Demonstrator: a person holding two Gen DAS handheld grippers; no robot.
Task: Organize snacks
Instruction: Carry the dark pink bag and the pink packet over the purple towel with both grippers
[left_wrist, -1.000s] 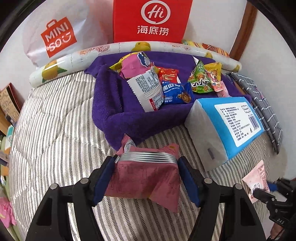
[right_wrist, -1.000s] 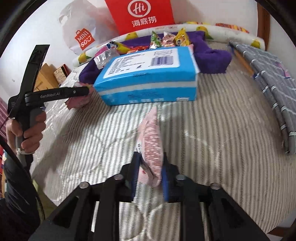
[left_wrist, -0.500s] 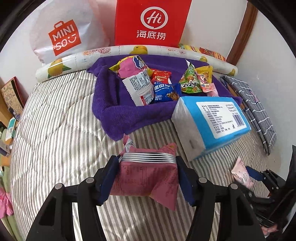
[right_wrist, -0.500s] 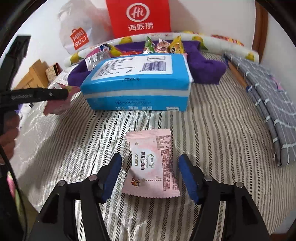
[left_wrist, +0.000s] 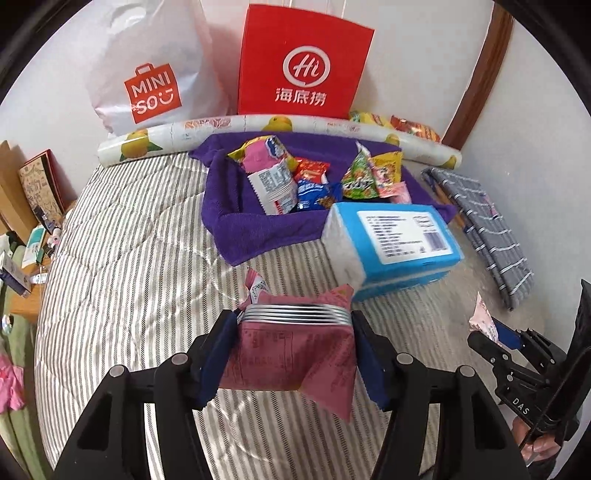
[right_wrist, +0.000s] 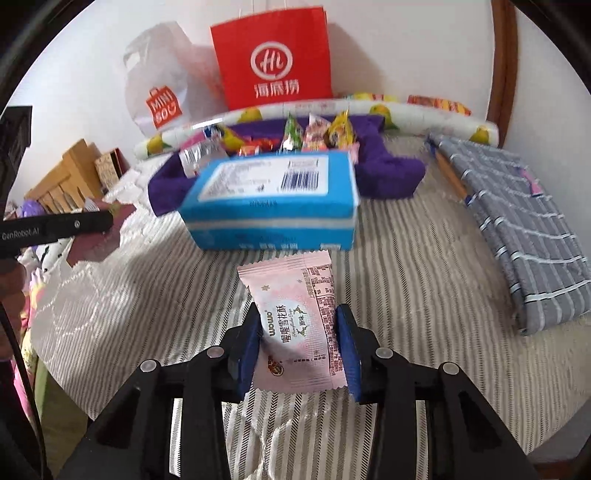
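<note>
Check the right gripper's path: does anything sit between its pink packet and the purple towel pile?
Yes. The blue tissue pack lies across the striped bedding straight ahead of the pink packet in the closing right gripper, fronting the purple towel.

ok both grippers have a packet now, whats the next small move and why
Probably carry the left gripper forward and set its dark pink packet on the purple towel with the other snacks. It grips that packet clear of the striped bedding, the path looks open, and the blue tissue pack sits to one side. The right gripper is closing on its pale pink packet.
</note>
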